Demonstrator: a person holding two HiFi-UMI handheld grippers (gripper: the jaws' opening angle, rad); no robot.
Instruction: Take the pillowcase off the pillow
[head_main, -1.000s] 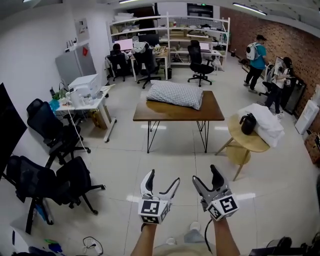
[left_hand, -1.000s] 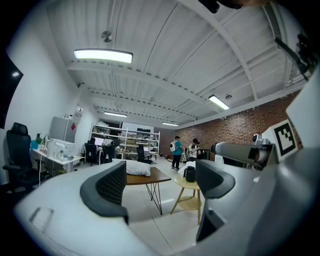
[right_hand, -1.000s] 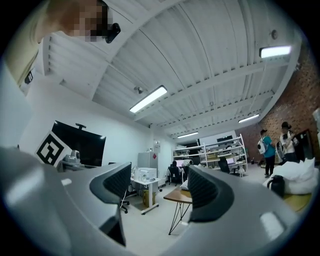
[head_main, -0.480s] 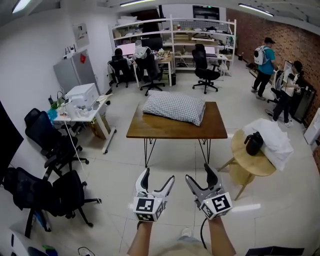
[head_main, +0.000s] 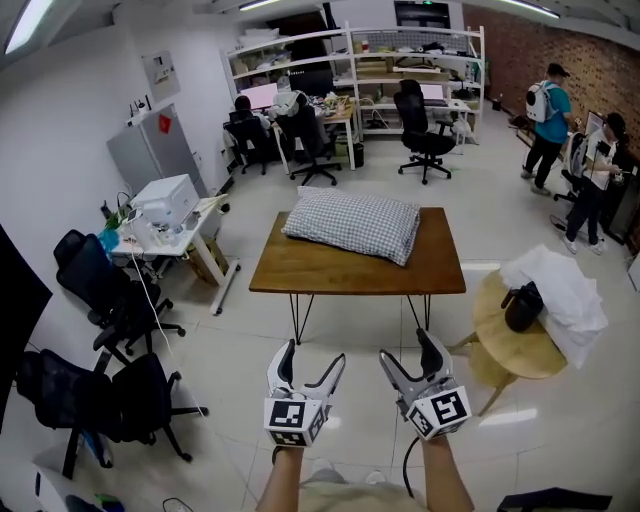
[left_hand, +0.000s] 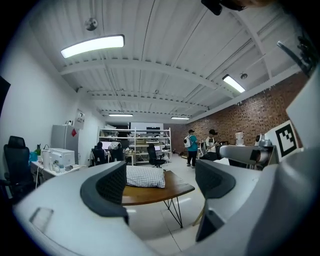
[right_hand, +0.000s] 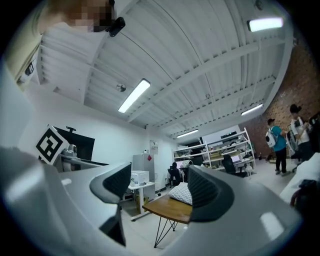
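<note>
**Both Grippers Empty, Well Short of the Bench**

Left gripper (head_main: 314, 352): fingers (left_hand: 112, 185) stand well apart with nothing between them. Right gripper (head_main: 407, 347): fingers (right_hand: 207, 192) are likewise parted and hold nothing. The two grippers are held side by side above the floor (head_main: 350, 330). They point toward the bench (head_main: 340, 276) and are well apart from it. The pillow (head_main: 352, 224), inside its checked pillowcase (head_main: 378, 234), lies flat on the far half of the bench, untouched. A round side table (head_main: 495, 330) carrying white cloth (head_main: 560, 295) stands near the bench's right side.
</note>
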